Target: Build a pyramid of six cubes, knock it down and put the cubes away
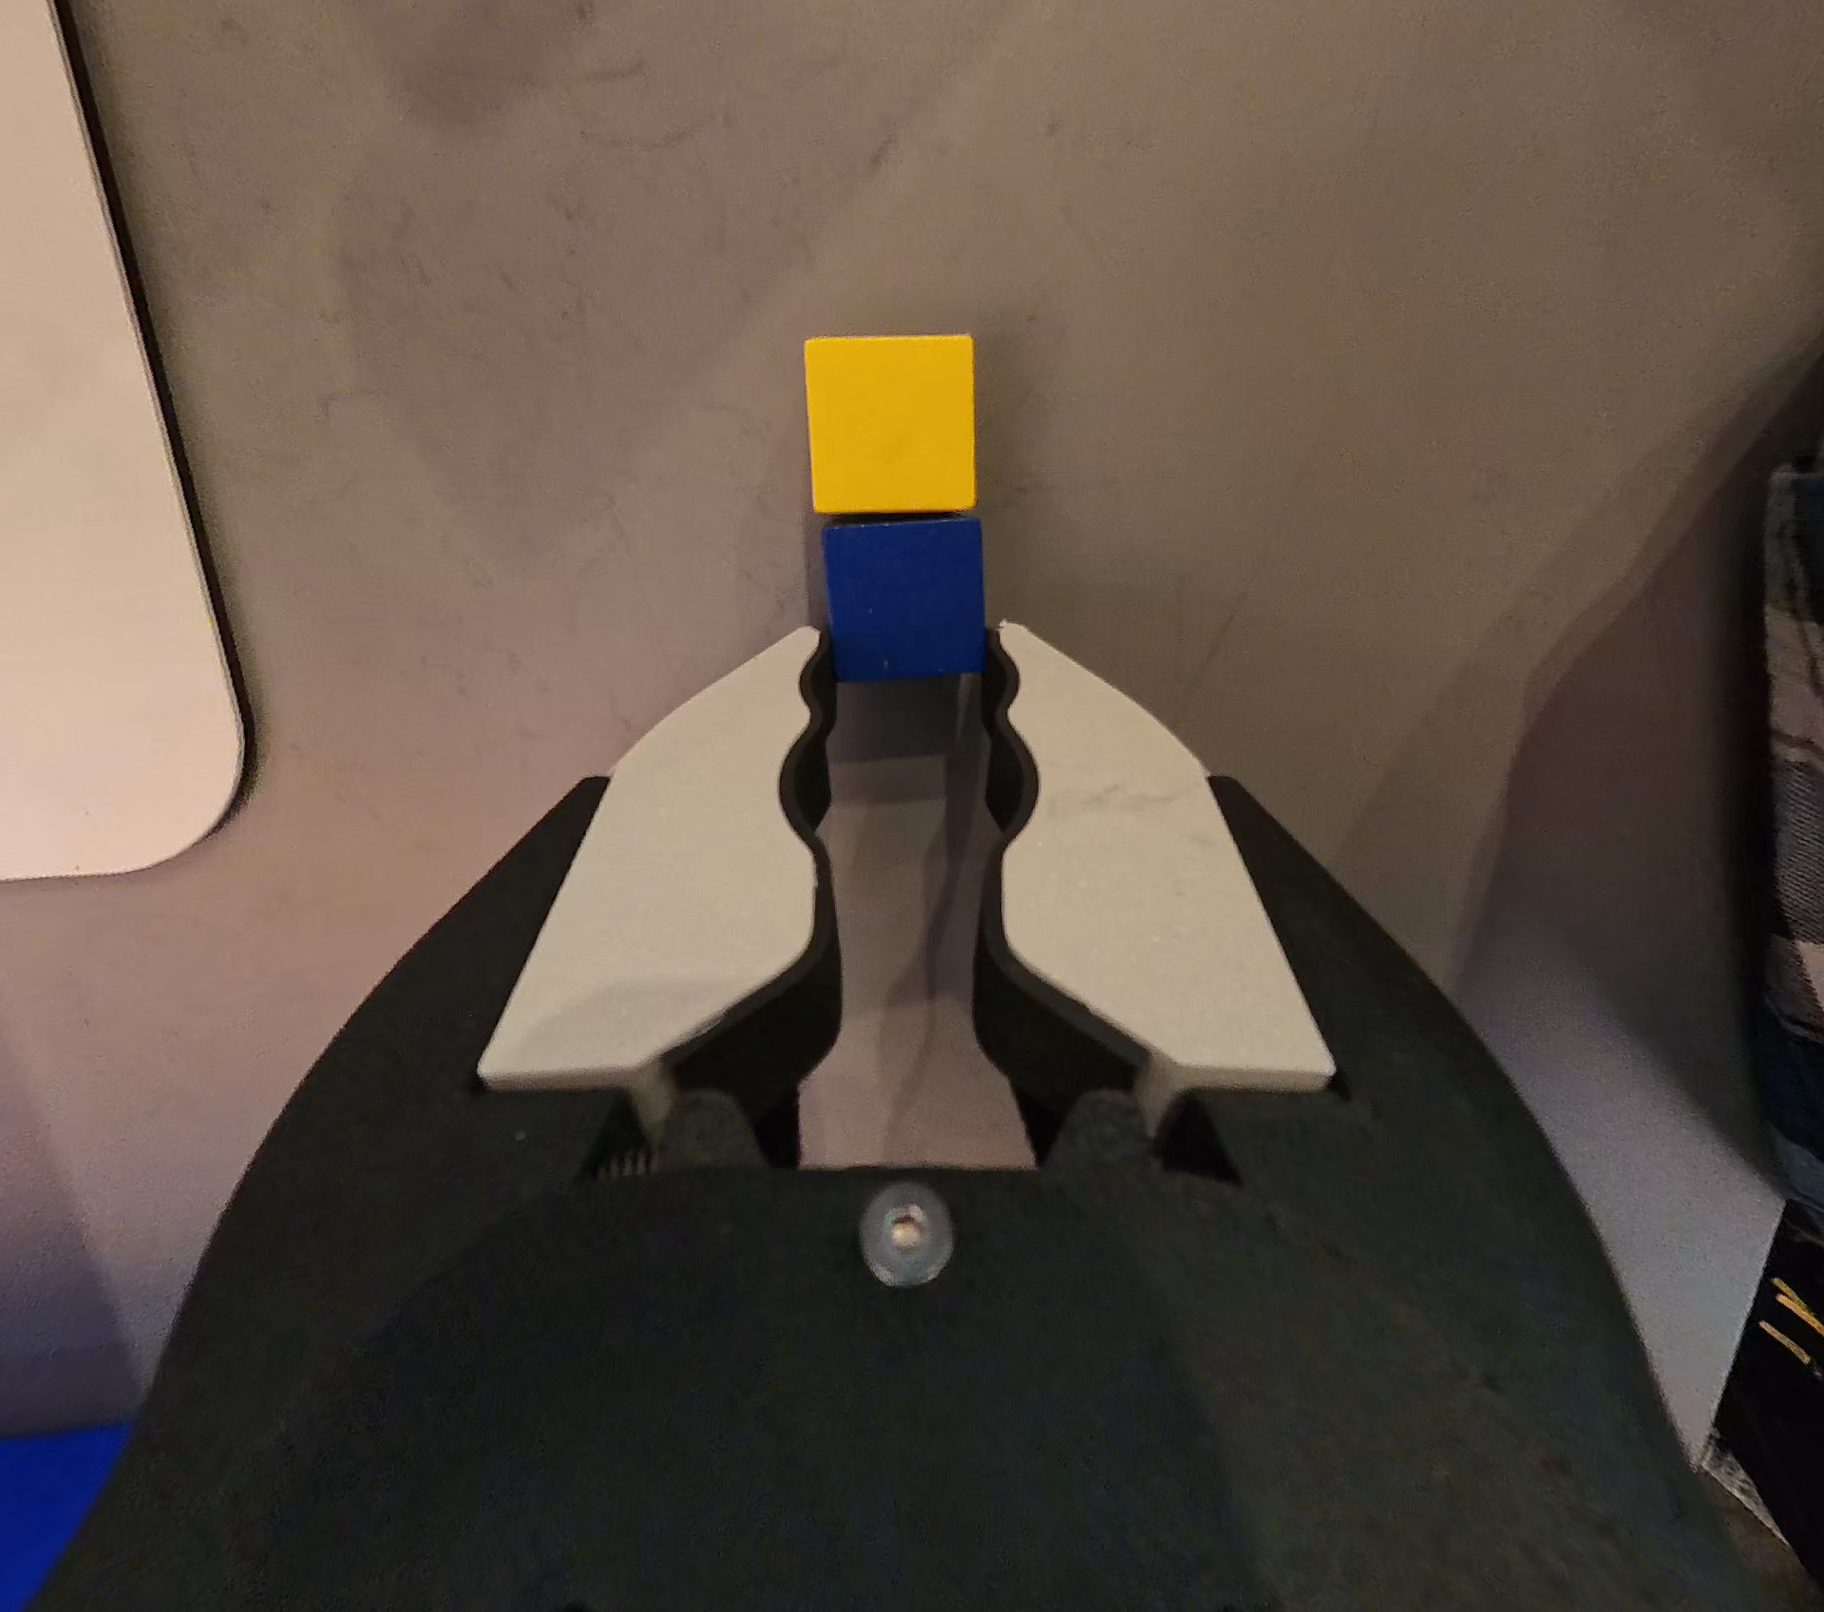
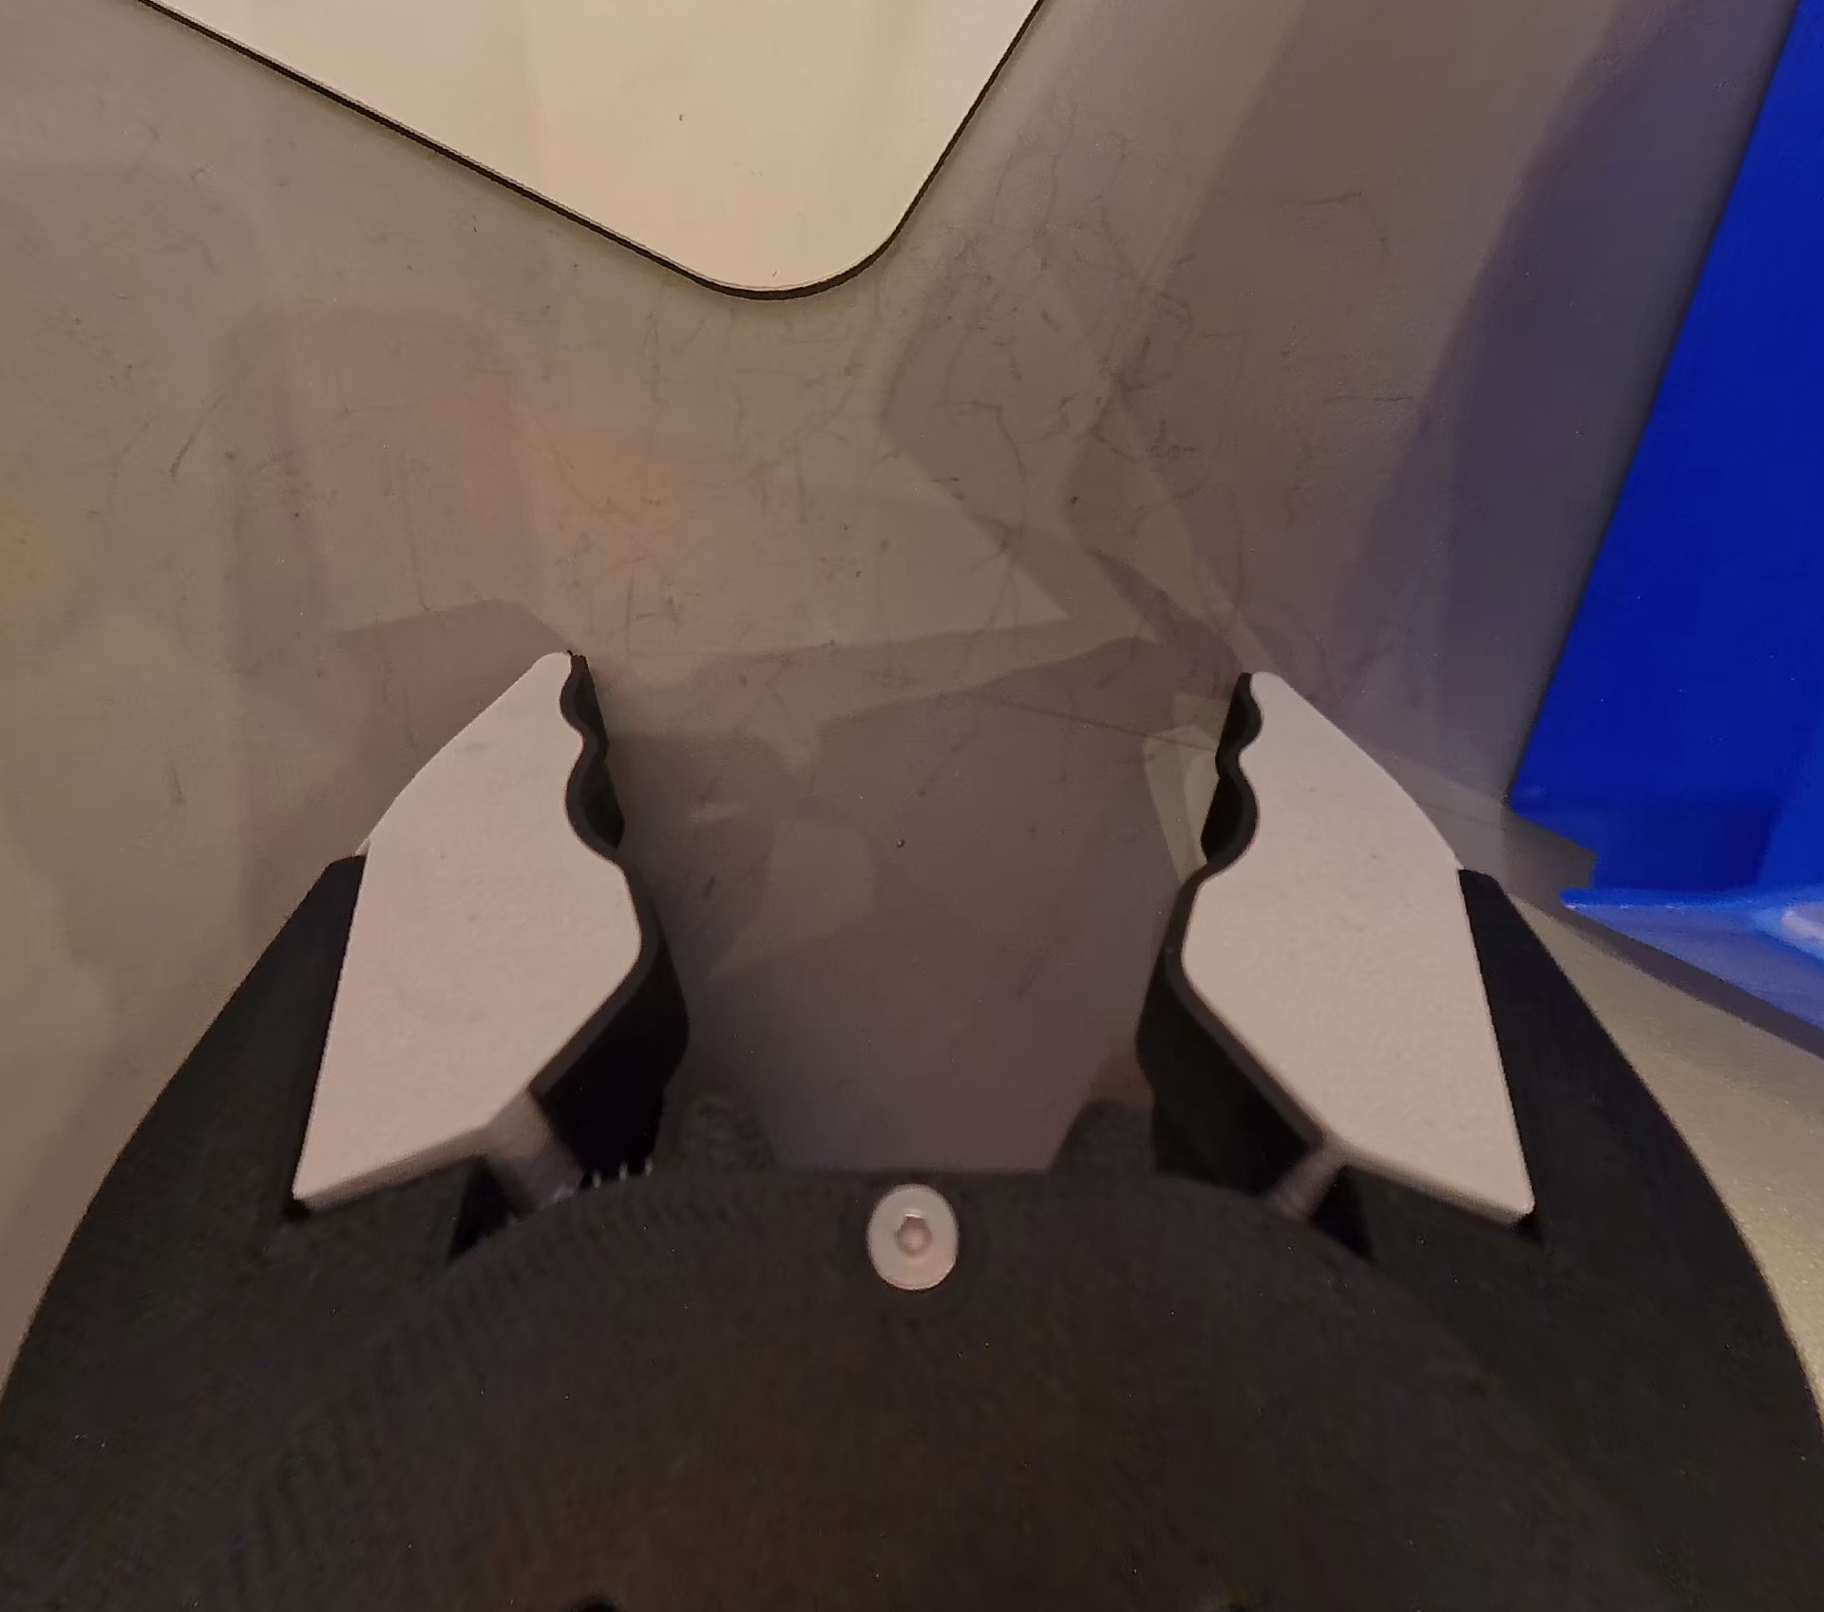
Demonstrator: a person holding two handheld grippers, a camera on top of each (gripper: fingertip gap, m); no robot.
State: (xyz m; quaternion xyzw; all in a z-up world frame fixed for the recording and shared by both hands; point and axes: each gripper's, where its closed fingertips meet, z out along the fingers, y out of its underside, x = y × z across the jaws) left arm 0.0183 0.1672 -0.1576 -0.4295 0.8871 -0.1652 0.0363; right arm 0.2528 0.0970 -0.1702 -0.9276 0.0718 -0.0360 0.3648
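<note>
Now the left gripper (image 1: 908,657) has its jaws clamped on the blue cube (image 1: 904,593), touching the yellow cube (image 1: 888,422) on the tabletop (image 1: 1283,232) — base row, probably. Right gripper (image 2: 908,676): jaws wide apart, empty. Next — release w/o nudging.

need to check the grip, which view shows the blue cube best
The left wrist view. The blue cube sits at its centre, between the tips of the left gripper, whose fingers close on its sides, with the yellow cube just beyond it. The right wrist view shows no cube, only the table.
</note>
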